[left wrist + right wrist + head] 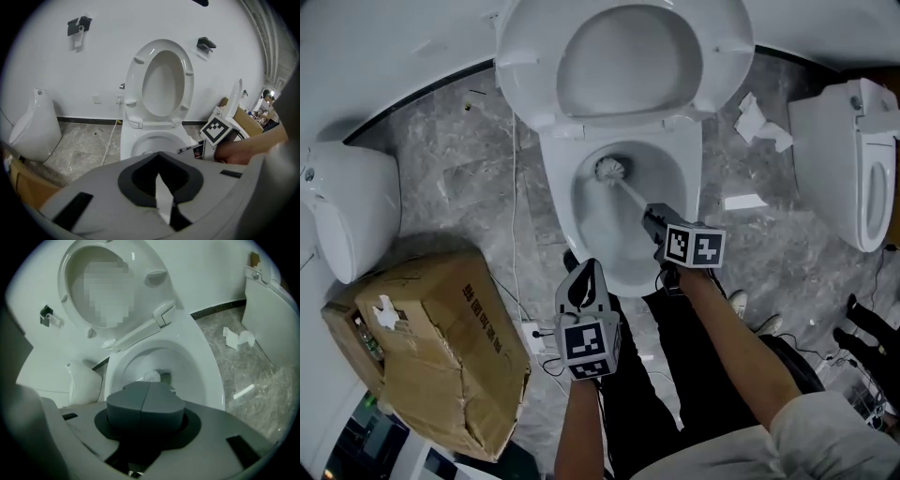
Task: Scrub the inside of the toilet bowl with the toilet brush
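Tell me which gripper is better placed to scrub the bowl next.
Right. The right gripper has its jaws shut on the toilet brush, whose head sits inside the toilet bowl. The left gripper hangs empty near its front rim.

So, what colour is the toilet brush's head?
The toilet brush has a white head, clearest in the head view.

Two toilets are in sight: the open middle toilet (558, 178) and a side toilet (825, 131). There is one urinal (352, 211), one cardboard box (441, 347) and one toilet brush (609, 170). There are two grippers, the left gripper (584, 281) and the right gripper (654, 223).
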